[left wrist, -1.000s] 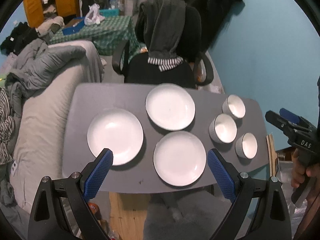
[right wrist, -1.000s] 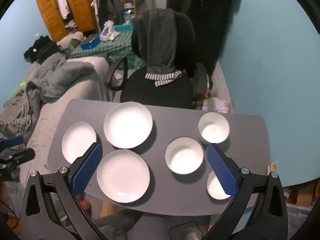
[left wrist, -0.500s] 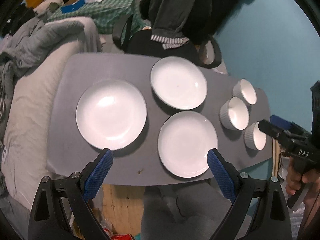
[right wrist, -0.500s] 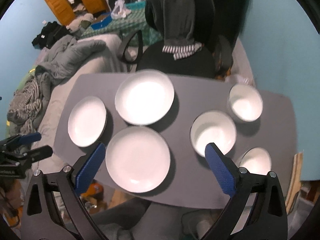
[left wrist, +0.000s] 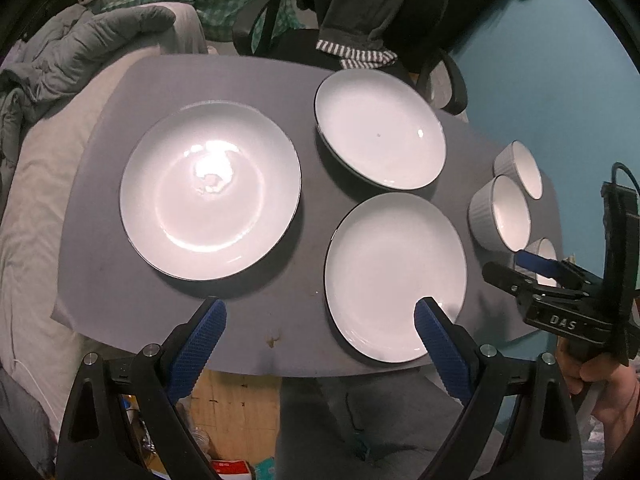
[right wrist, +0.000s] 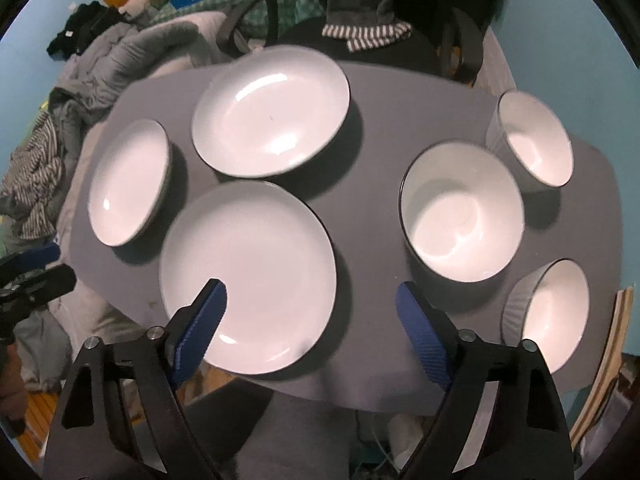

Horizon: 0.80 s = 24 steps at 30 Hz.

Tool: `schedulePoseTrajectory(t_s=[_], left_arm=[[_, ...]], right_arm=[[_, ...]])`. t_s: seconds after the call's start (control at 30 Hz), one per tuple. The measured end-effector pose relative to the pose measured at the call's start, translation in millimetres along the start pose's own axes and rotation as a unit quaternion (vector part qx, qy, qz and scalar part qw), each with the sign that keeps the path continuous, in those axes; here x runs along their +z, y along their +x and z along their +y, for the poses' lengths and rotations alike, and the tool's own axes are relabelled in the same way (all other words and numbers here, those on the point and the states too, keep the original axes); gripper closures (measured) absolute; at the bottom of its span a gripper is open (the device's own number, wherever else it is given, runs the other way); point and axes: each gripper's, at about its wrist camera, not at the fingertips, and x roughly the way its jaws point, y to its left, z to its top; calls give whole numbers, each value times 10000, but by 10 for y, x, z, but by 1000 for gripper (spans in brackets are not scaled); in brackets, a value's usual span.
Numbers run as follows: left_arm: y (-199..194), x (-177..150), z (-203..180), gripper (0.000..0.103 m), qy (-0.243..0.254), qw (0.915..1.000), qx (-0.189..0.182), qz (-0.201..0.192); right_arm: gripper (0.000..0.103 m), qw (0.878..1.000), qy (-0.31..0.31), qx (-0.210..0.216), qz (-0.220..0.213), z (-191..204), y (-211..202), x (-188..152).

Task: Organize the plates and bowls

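Note:
Three white plates lie on the grey table (left wrist: 100, 260): a left plate (left wrist: 210, 190), a far plate (left wrist: 380, 128) and a near plate (left wrist: 394, 276). Three white ribbed bowls (left wrist: 504, 214) stand in a row at the right end. My left gripper (left wrist: 319, 308) hangs open above the front edge, between the left and near plates. My right gripper (right wrist: 310, 292) hovers over the near plate (right wrist: 248, 276) and the middle bowl (right wrist: 462, 212). Its jaws are closing, and no pad touches anything. It also shows from the side as the right gripper (left wrist: 532, 268).
An office chair (left wrist: 360, 20) draped with dark clothes stands behind the table. A bed with grey bedding (left wrist: 60, 60) runs along the left. A blue wall (left wrist: 540, 60) lies to the right. Wooden floor (left wrist: 232, 400) shows below the front edge.
Both grippers have come down toward the table, so plates and bowls look larger. The right jaws have narrowed a little. No plate or bowl has moved.

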Motion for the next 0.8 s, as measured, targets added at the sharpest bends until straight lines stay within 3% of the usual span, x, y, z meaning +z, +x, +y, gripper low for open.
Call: schedulePoseTrajectory(t_s=[0.17, 0.63, 0.8], left_arm=[[256, -37, 22, 7, -129, 9998, -4, 146], [806, -57, -111, 7, -4, 9983, 69, 578], [951, 42, -141, 27, 6, 9967, 97, 800]], right_arm=[[31, 9997, 7, 62, 253, -62, 227, -38], [47, 9968, 82, 401, 687, -256, 475, -95], [48, 9965, 137, 468, 682, -315, 469, -56]])
